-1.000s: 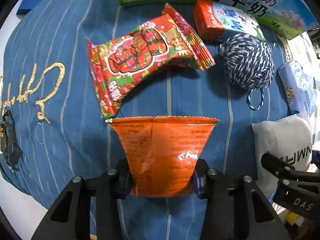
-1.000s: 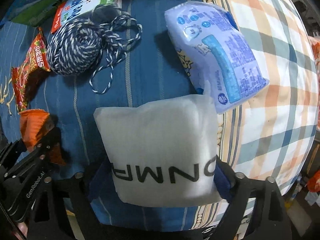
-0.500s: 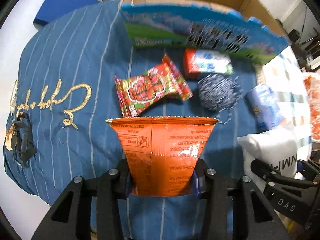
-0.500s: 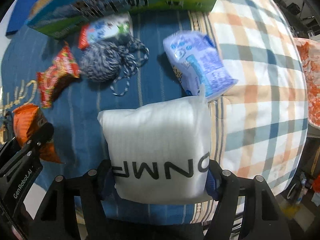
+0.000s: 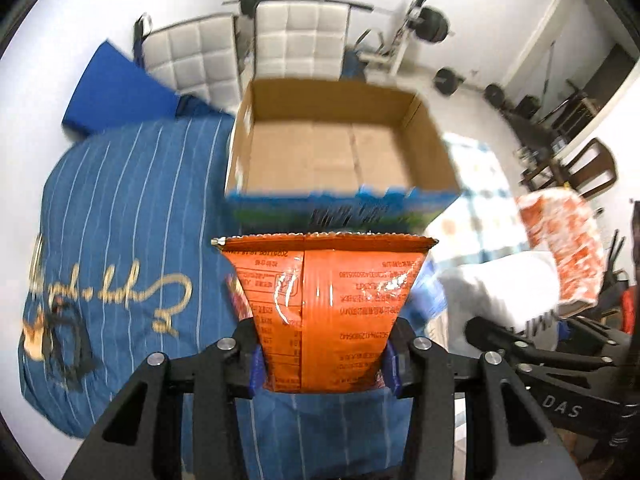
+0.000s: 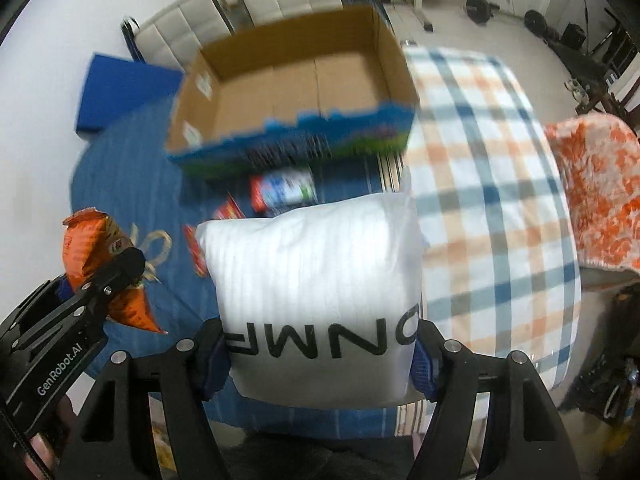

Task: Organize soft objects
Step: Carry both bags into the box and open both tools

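My left gripper (image 5: 324,364) is shut on an orange snack bag (image 5: 326,304) and holds it up in the air. It also shows in the right wrist view (image 6: 100,268) at the left. My right gripper (image 6: 320,352) is shut on a white soft pack with black letters (image 6: 316,280), also lifted; it shows blurred in the left wrist view (image 5: 500,292). An open cardboard box with a blue printed front (image 5: 340,152) stands ahead on the bed, its inside bare; it also shows in the right wrist view (image 6: 296,80).
A blue striped cover (image 5: 120,208) and a plaid blanket (image 6: 492,184) lie on the bed. A red-and-white milk carton (image 6: 284,192) and a red snack bag (image 6: 228,212) lie in front of the box. An orange patterned cloth (image 6: 596,192) is at right. White chairs (image 5: 280,48) stand behind.
Both grippers have risen and tilted up with their loads. The box's open inside and the room beyond have come into view; the items on the bed have dropped mostly out of sight.
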Demonstrator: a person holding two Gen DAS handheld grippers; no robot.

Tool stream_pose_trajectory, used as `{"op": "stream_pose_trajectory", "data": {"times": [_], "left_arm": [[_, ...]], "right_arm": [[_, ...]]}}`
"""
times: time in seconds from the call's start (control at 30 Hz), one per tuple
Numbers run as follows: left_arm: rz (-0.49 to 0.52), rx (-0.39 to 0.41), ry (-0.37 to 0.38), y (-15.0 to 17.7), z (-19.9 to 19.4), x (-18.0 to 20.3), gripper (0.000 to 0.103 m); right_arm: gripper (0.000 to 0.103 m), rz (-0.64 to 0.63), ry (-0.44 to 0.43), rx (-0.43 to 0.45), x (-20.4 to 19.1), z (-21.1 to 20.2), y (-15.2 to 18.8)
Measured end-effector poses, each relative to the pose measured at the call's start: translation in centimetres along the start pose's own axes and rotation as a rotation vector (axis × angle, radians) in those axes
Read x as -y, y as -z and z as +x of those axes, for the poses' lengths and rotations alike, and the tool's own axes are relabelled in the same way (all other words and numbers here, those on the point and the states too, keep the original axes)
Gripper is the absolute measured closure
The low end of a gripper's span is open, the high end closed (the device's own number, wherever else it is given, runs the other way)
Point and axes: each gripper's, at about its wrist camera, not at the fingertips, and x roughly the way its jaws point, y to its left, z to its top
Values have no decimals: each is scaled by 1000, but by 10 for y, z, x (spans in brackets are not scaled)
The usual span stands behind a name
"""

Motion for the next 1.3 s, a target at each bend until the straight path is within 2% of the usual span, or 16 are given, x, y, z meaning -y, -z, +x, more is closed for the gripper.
{"op": "stream_pose_trajectory", "data": {"times": [0.13,0.27,0.37,0.47,0.63,0.73,0.87,1.03,1.13,1.3], "left_arm": [[8,31,18,-42,-8,1,62],[19,30,22,-85,5,4,62],[7,5,18,-120,27,5,62],[-36,-57,38,-154,62,1,62],[-120,-168,77,-202,134,-9,62],[-179,-244,105,-224,182,-17,62],[-219,-318,99,-244,241,-22,62],[-209,-412,96,-255,298,-20,62],[-195,-456,82,-258,320,-18,62],[-196,-480,89,-256,331,-16,62]], "right_arm": [[30,0,-11,57,-2,-27,-33],[30,2,-20,86,-4,-33,-80],[30,-12,-7,103,-7,-28,-121],[30,-24,-6,99,-8,-17,-165],[30,-33,19,66,-3,29,-238],[30,-32,27,24,1,68,-276],[30,-35,41,-45,8,129,-318],[30,-48,72,-115,15,201,-346],[30,-44,87,-144,18,231,-357],[29,-41,80,-173,22,258,-368]]}}
